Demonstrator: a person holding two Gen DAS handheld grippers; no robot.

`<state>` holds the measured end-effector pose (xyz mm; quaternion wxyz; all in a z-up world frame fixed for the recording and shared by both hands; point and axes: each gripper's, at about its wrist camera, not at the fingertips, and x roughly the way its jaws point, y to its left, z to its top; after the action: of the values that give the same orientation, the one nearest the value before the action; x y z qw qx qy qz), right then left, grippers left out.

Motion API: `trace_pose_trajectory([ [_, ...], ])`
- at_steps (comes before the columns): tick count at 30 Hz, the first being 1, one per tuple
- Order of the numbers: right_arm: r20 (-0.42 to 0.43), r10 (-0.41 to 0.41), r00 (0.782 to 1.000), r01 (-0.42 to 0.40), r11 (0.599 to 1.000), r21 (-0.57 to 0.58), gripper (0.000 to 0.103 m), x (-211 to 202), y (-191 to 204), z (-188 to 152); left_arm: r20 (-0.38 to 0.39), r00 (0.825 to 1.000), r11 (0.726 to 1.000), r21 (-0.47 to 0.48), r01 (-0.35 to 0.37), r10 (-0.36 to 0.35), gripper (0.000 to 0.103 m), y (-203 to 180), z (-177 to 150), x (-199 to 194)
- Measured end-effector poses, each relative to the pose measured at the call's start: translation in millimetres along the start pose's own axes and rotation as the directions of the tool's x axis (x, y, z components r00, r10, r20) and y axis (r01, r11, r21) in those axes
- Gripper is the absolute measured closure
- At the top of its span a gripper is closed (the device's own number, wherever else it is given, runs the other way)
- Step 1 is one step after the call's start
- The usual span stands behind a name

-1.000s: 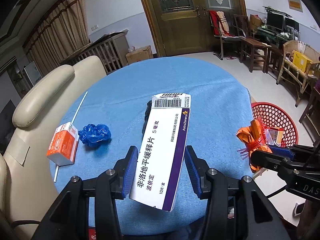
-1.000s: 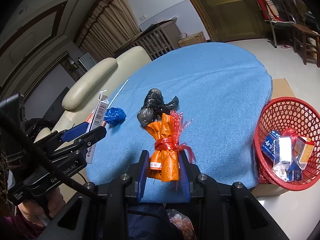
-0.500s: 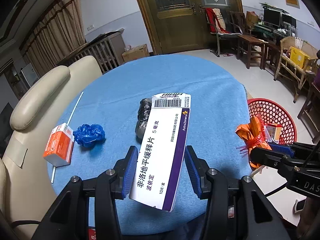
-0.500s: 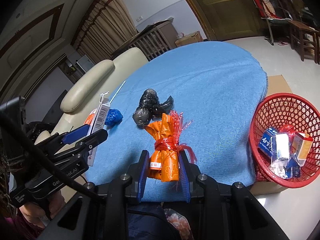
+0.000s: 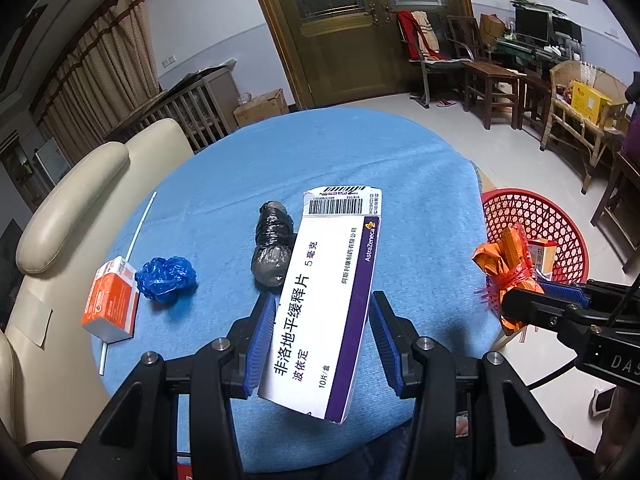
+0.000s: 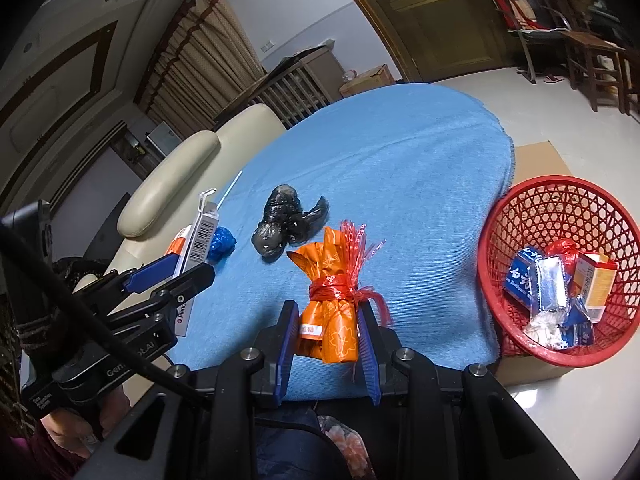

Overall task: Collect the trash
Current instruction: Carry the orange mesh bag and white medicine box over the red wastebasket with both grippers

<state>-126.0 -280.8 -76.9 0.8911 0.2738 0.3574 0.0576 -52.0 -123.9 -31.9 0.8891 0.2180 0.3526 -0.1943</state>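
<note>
The left gripper (image 5: 322,344) points steeply downward, its blue pads (image 5: 262,344) clamped on something flat and wide — jaws partly apart. The right gripper (image 6: 329,344) is squeezed nearly closed on a bundle; a hand (image 6: 72,432), probably the left, grips a handle.

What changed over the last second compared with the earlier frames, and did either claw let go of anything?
Both claws drifted slightly toward the red mesh basket, which sits nearer in both views. Nothing was released: the left claw stays clamped on the white-and-purple medicine box, the right claw on the orange tied plastic bundle. The trash on the blue cloth-covered table is unmoved.
</note>
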Motion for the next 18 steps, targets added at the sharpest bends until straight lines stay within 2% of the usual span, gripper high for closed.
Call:
trace_pose_trajectory([
  [18,0.019,-0.002,1.000,0.000,0.997,0.074,0.071,-14.8,-29.7,-5.4,-0.010,1.000,0.998,0.061,0.018,-0.017,0.053,-26.5,5.6,-1.1],
])
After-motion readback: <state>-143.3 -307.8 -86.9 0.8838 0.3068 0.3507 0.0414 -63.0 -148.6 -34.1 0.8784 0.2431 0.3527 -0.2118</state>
